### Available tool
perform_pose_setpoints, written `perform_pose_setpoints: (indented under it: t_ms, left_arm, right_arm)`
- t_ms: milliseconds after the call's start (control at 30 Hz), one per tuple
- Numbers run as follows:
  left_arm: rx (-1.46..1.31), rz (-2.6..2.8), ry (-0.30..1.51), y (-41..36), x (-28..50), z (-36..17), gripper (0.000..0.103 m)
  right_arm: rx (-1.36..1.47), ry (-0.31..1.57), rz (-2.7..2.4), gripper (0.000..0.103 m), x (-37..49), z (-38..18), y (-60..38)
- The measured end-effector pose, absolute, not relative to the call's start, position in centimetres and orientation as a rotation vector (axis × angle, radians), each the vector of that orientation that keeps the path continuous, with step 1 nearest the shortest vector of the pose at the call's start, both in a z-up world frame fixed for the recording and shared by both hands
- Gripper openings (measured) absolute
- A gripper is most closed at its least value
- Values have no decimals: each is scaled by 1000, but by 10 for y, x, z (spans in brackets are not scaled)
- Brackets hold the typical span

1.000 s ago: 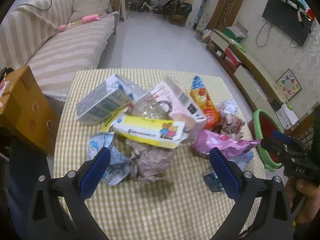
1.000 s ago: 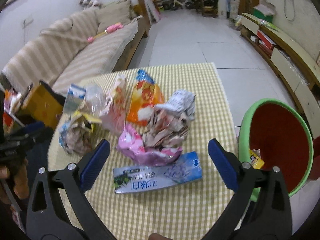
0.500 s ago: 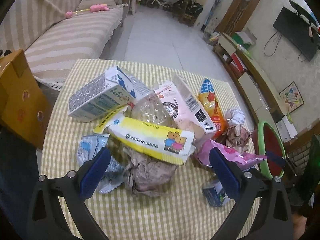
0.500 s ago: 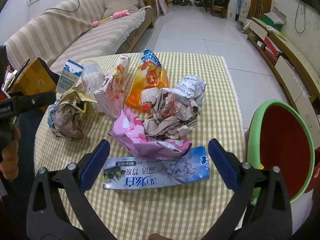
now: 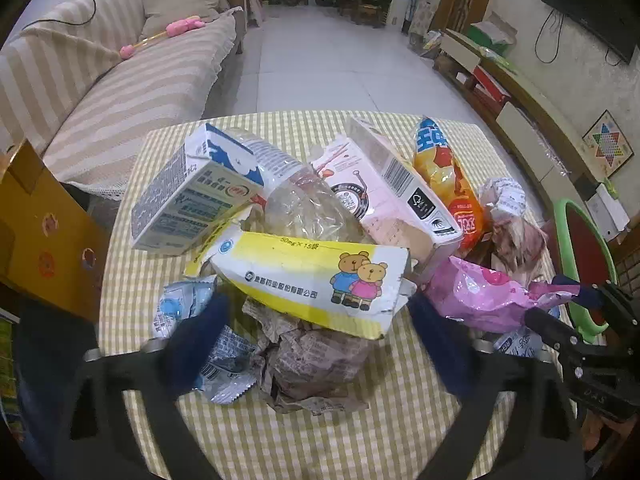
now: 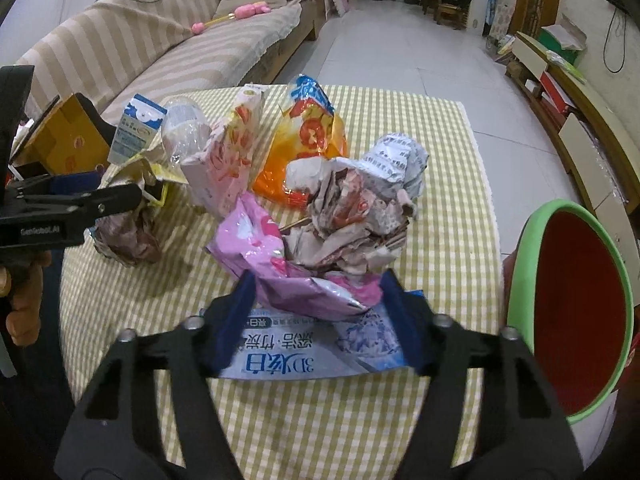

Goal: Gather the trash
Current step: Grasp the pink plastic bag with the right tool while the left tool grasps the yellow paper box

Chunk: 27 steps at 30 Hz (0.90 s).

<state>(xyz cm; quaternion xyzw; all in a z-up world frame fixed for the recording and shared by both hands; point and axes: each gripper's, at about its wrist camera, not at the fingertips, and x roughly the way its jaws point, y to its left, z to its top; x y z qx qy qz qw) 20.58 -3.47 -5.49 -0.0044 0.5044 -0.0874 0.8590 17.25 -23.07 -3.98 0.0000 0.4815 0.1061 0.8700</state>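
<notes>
Tablecloth [image 6: 448, 184] checked, trash-strewn | bin [image 6: 568, 312] beside table | sofa [image 5: 120, 80] behind | both grippers' fingers apart

A home living room: striped sofa [image 5: 120, 80], wall-mounted television [image 5: 592, 4].

Left gripper [image 5: 316, 344] low over the counter, jaws spread wide, blue pads [image 5: 200, 336] blurred, right gripper [image 6: 320, 320] low and level, jaws partly closed with a gap between the pads [image 6: 236, 316], bare hand [image 6: 20, 300] gripping the left handle
</notes>
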Motion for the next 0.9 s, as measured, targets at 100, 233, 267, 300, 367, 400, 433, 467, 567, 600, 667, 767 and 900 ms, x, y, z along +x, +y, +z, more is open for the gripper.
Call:
perform_pose_setpoints:
  t_ms: [100, 233, 267, 300, 367, 400, 433, 467, 567, 600, 667, 767, 900]
  left_arm:
    - [-20, -225, 1061, -35, 201, -54, 55]
    - [8, -240, 1032, -40, 192, -45, 31]
    - [4, -248, 1026, -39, 190, -41, 27]
    - [3, -246, 1021, -38, 189, -38, 23]
    - [-11, -246, 1012, -33, 186, -33, 17]
    - [-19, -244, 1007, -30, 185, -30, 15]
    - [-24, -246, 1003, -28, 185, -29, 14]
    - [-32, -249, 999, -25, 183, -26, 12]
    - [-36, -249, 970, -19, 176, -15, 9]
    - [-38, -249, 961, -17, 174, -12, 8]
    - [-43, -248, 942, -14, 171, -4, 7]
    - [-57, -247, 923, -8, 168, 7, 5]
    - [-68, -242, 897, -4, 165, 17, 3]
  right_arm:
    - [-5, 1004, 235, 43, 172, -38, -229]
    - [-14, 998, 260, 29, 169, -35, -227]
    - [-17, 996, 262, 27, 168, -34, -226]
    - [-14, 995, 266, 26, 167, -33, -226]
    - [-6, 990, 268, 25, 165, -31, -227]
    - [-4, 986, 268, 25, 164, -30, -227]
    - [2, 983, 268, 25, 163, -29, -228]
    - [7, 980, 269, 24, 162, -28, -229]
    - [16, 965, 269, 24, 158, -24, -228]
    - [22, 958, 271, 23, 157, -21, -228]
    - [36, 945, 277, 23, 156, -15, -228]
    - [63, 927, 288, 23, 154, -6, -228]
    - [95, 901, 303, 23, 152, 5, -230]
